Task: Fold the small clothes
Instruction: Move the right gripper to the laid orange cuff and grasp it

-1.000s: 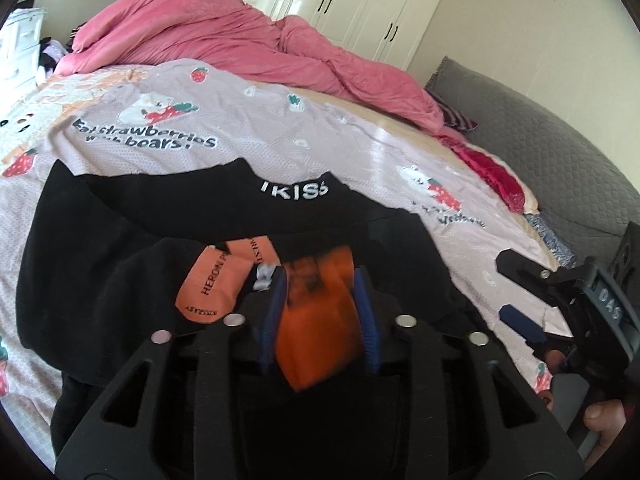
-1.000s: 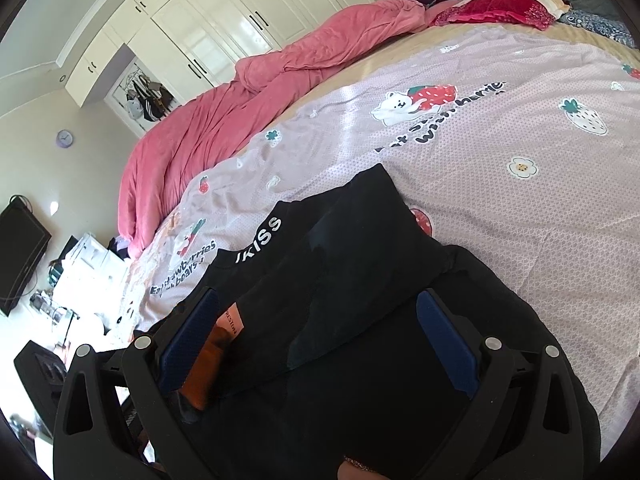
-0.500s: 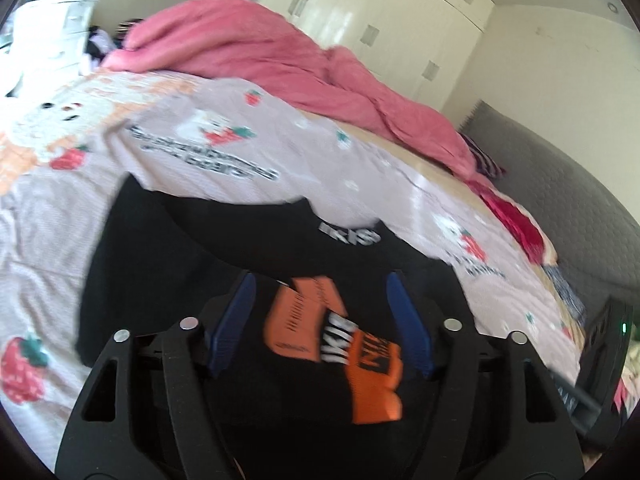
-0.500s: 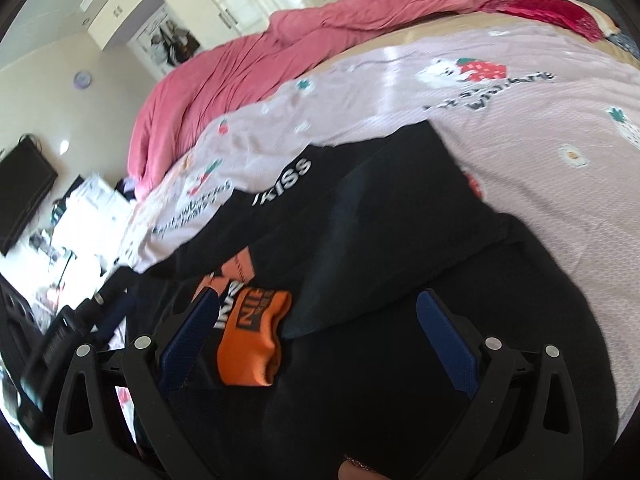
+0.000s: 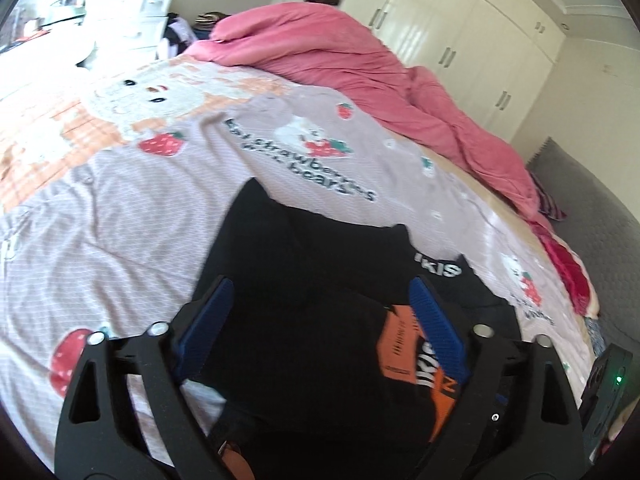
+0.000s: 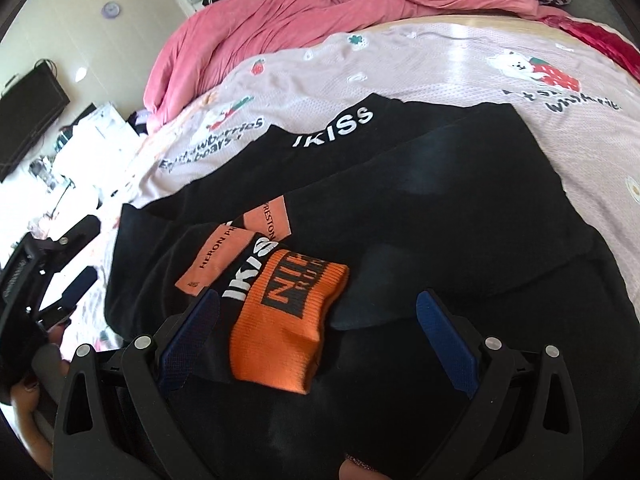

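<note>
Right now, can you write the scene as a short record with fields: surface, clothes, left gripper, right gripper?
surface: bed sheet with strawberry and bear print
clothes: black garments piled flat; orange sock lying on top
left gripper: open, empty, above the black cloth
right gripper: open, empty, orange sock lies between its fingers
background: pink duvet, white wardrobe

Bedroom: bed point(image 5: 120, 208), wardrobe point(image 5: 460, 40)
</note>
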`<state>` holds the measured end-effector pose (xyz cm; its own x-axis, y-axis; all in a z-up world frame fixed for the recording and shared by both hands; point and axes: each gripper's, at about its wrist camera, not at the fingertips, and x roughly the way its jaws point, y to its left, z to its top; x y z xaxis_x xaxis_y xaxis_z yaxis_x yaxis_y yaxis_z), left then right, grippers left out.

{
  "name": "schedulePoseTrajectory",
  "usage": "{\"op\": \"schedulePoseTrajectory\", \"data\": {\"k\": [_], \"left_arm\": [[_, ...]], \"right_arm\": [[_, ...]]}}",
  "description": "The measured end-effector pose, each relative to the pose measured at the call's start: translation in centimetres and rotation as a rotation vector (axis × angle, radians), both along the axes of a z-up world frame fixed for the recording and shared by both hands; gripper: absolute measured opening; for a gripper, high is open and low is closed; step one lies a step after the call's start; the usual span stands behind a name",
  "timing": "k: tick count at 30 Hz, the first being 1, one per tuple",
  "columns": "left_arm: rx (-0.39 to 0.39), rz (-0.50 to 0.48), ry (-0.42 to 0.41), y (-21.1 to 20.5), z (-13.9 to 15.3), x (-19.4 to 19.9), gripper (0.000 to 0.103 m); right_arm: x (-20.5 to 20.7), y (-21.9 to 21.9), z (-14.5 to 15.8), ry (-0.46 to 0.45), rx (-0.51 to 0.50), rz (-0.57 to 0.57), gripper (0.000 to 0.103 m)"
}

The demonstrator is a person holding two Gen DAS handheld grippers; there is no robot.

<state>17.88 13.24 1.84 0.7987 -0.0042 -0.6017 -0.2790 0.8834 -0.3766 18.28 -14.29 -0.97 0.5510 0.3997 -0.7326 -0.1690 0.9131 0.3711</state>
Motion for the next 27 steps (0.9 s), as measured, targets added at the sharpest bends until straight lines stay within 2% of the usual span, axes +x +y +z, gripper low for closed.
{"op": "schedulePoseTrajectory", "data": {"k": [5,6,7,11,15,16,22,27], "left_arm": [[0.005,0.041,0.007,1.5,-0.2,-0.2,0.093],[0.01,0.048,0.009,1.6,-0.3,-0.3,0.093],[0.012,0.06,0.015,1.9,-0.3,-0.4,0.093],[-0.014,0.089,0.02,2.6,-0.5,-0.7,0.093],[-0.007,0.094,0.015,2.6,-0.4,-0.8,0.093],[-0.001,0.093,0.012,2.5,-0.3,-0.8,0.093],[0.018,0.098,0.0,2.3,0.0,-0.9,0.093],[0.002,0.116,-0.007,2.9,0.0,-1.2,0.093]], "right_arm": [[1.2,0.9,-1.1,0.019,-0.014,0.006,0.098],[1.2,1.0,-1.2,0.015,-0.018,0.0,0.095],[1.2,1.1,-1.2,0.011,-0.025,0.001,0.085],[0.9,1.7,-1.5,-0.01,-0.038,0.038,0.06],[0.6,1.9,-1.3,-0.05,-0.056,0.051,0.019],[0.5,2.0,-1.1,-0.062,-0.048,0.057,0.014],[-0.2,2.1,1.4,-0.15,-0.007,0.095,0.011],[0.3,2.1,5.1,-0.232,-0.003,0.136,0.011]]}}
